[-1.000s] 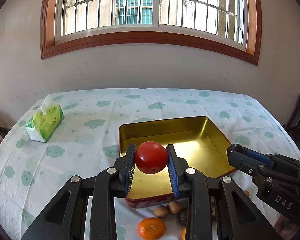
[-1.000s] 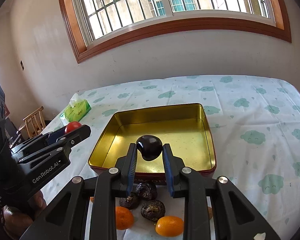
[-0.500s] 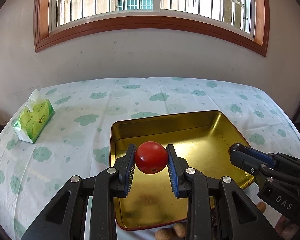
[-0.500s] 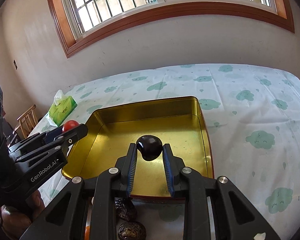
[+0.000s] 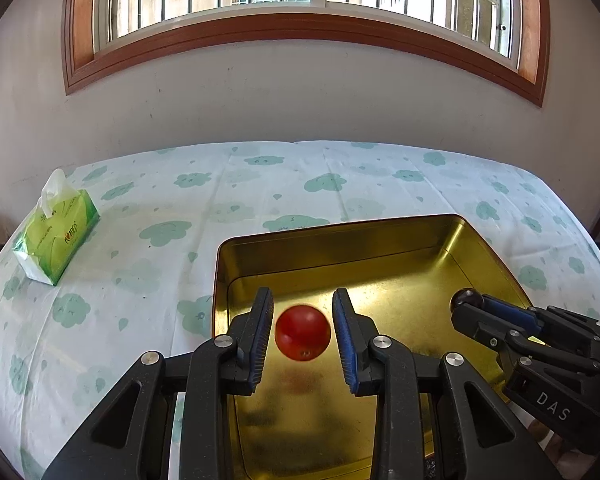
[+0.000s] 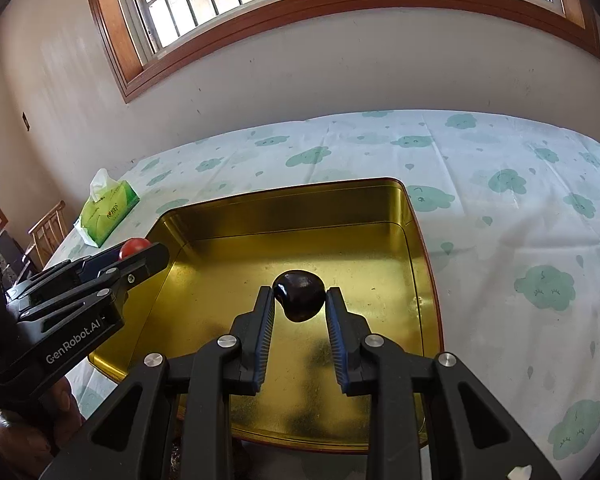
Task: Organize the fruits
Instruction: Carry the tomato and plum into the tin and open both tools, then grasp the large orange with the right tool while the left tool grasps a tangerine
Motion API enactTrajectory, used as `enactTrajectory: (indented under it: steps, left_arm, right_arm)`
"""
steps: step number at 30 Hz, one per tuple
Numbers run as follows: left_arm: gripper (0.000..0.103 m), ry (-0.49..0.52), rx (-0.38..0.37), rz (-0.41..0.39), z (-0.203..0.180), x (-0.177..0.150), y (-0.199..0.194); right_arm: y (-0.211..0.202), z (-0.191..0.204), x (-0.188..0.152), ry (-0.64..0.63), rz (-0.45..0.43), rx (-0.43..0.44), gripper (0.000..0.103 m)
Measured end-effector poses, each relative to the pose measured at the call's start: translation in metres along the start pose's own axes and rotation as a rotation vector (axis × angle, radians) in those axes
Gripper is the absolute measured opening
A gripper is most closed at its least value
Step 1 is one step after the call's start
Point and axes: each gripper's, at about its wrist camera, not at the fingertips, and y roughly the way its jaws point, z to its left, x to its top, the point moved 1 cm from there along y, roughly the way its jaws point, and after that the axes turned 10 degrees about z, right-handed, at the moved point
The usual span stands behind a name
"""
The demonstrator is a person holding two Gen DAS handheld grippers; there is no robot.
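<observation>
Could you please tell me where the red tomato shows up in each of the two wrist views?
Left wrist: the red tomato sits low at centre, between the left tool's open fingers.
Right wrist: the red tomato peeks out at far left, behind the left tool's tip.
Shared landmark: the gold tray.

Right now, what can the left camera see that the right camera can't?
Only the left view shows gaps on both sides of the red tomato, between the pads of the left gripper. Only the right view shows the dark fruit pinched between the pads of the right gripper, and a light wooden chair. Both show the gold tray, the green tissue pack and the cloud tablecloth.
</observation>
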Motion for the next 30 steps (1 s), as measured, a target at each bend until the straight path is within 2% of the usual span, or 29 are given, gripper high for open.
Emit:
enactTrajectory:
  steps: [1, 3, 4, 5, 6, 7, 12, 18, 23, 27, 30]
  left_arm:
    - [0.033, -0.001, -0.002, 0.001, 0.000, 0.000, 0.001]
    - [0.043, -0.002, 0.001, 0.002, 0.001, 0.000, 0.002]
    - [0.058, -0.004, 0.005, 0.001, 0.001, -0.001, 0.002]
    - [0.069, -0.009, 0.004, -0.008, 0.002, -0.001, 0.001]
    - [0.071, -0.014, 0.003, -0.024, 0.002, -0.002, -0.002]
    - [0.072, -0.018, 0.000, -0.038, 0.003, -0.003, -0.005]
    - [0.074, 0.001, 0.000, -0.043, 0.003, -0.005, -0.018]
    - [0.076, 0.034, 0.004, -0.077, 0.003, -0.023, -0.052]
    - [0.077, 0.041, -0.040, -0.084, 0.003, -0.058, -0.082]
    - [0.077, 0.062, -0.070, -0.050, -0.003, -0.096, -0.093]
    - [0.077, 0.085, -0.105, -0.015, -0.011, -0.122, -0.098]
  right_arm:
    - [0.001, 0.000, 0.000, 0.001, 0.001, 0.001, 0.026]
    - [0.000, -0.002, 0.001, 0.005, -0.007, 0.003, 0.026]
    - [-0.001, -0.002, 0.002, 0.003, -0.016, -0.003, 0.027]
    - [-0.002, -0.003, 0.003, 0.001, -0.024, -0.006, 0.033]
    - [-0.004, -0.004, 0.003, 0.004, -0.029, 0.000, 0.036]
    - [-0.005, -0.005, 0.004, 0.010, -0.035, 0.005, 0.041]
    - [-0.025, -0.012, -0.001, 0.038, -0.074, 0.049, 0.041]
    - [-0.073, -0.020, -0.037, 0.015, -0.100, 0.117, 0.042]
    - [-0.105, -0.028, -0.091, -0.008, -0.070, 0.099, 0.046]
    - [-0.106, -0.017, -0.130, -0.058, 0.004, 0.095, 0.046]
    - [-0.104, -0.005, -0.144, -0.103, 0.025, 0.098, 0.046]
